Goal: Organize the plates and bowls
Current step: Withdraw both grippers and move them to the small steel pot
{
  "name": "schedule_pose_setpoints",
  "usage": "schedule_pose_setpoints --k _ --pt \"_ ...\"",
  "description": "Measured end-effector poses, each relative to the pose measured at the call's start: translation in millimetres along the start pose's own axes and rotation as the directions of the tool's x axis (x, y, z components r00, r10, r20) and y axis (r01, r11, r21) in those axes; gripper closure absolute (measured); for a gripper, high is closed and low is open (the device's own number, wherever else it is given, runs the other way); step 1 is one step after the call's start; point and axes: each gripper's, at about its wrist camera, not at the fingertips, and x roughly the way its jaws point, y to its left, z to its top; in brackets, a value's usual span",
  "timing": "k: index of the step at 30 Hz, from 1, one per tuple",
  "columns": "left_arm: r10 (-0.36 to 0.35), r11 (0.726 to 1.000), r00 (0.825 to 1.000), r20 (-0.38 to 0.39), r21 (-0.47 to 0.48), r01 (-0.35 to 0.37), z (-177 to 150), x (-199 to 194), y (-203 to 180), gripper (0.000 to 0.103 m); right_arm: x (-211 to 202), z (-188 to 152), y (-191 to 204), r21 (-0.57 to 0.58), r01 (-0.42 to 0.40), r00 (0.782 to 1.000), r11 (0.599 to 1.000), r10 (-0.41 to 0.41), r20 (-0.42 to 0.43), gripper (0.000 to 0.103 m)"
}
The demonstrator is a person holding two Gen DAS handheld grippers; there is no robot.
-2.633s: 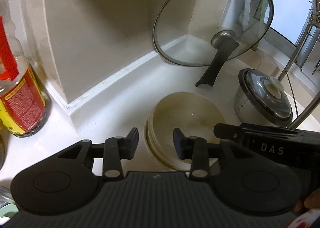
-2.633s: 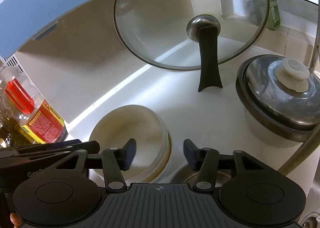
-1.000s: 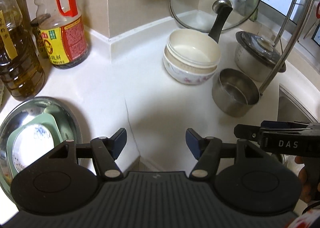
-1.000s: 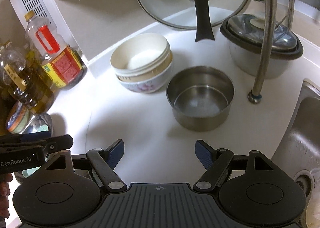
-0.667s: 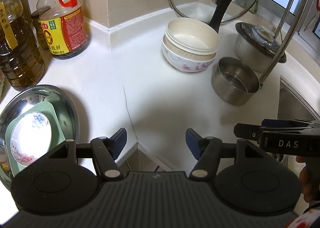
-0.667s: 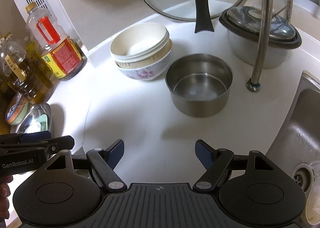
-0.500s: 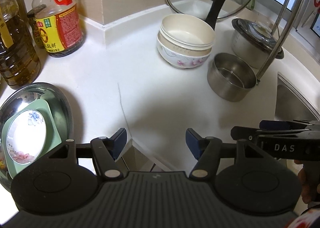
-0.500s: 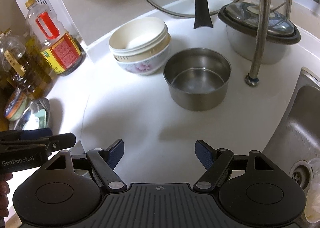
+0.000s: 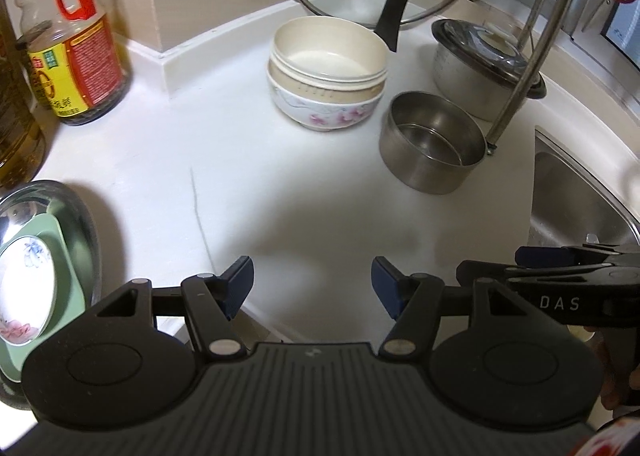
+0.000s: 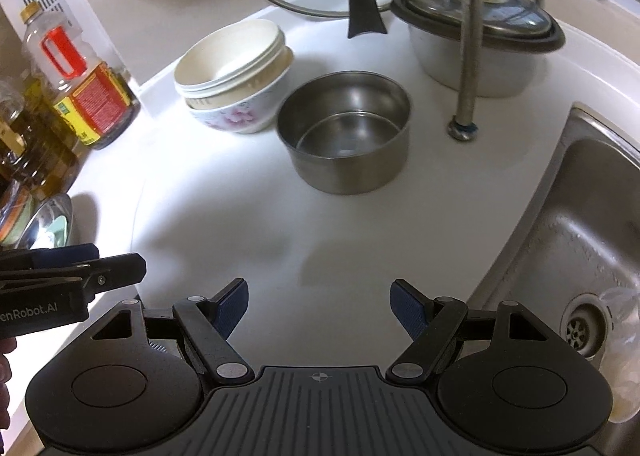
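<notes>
Left wrist view shows I have backed away from the stacked bowls (image 9: pixel 326 81) (now nested in the counter corner), left gripper (image 9: pixel 312 288) and right gripper (image 10: pixel 318 306) both spread and empty, so probably the small plate (image 9: pixel 22 288) at the left edge comes next.

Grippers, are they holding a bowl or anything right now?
No. The left gripper and the right gripper are both open with nothing between their fingers. The stacked bowls sit untouched on the counter.
</notes>
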Motion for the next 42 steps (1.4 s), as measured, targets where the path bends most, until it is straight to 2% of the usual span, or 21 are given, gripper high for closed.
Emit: schedule_pose_setpoints --k 22,27,33,37,42 --pt "-0.037 0.999 0.999 -0.022 0.024 0.037 12 20 -14 0.040 4 5 -15 0.046 0.058 0.998 0.997 -0.059 0.021 0.025" --pt "-0.039 0.998 0.999 0.003 0.039 0.038 20 25 -18 0.040 4 8 -21 0.079 0.085 0.995 0.993 -0.089 0.051 0.025" --pt "-0.070 0.996 0.997 0.035 0.052 0.068 30 30 -26 0.041 -2 13 -33 0.143 0.067 0.989 0.987 -0.085 0.121 0.025" --pt "-0.097 0.994 0.994 0.053 0.053 0.095 39 35 -31 0.042 -2 19 -39 0.158 0.047 0.990 0.986 -0.067 0.124 0.025" --pt "-0.128 0.991 0.989 0.079 0.049 0.125 52 42 -36 0.044 -2 27 -47 0.175 0.055 0.985 0.983 -0.082 0.153 0.025"
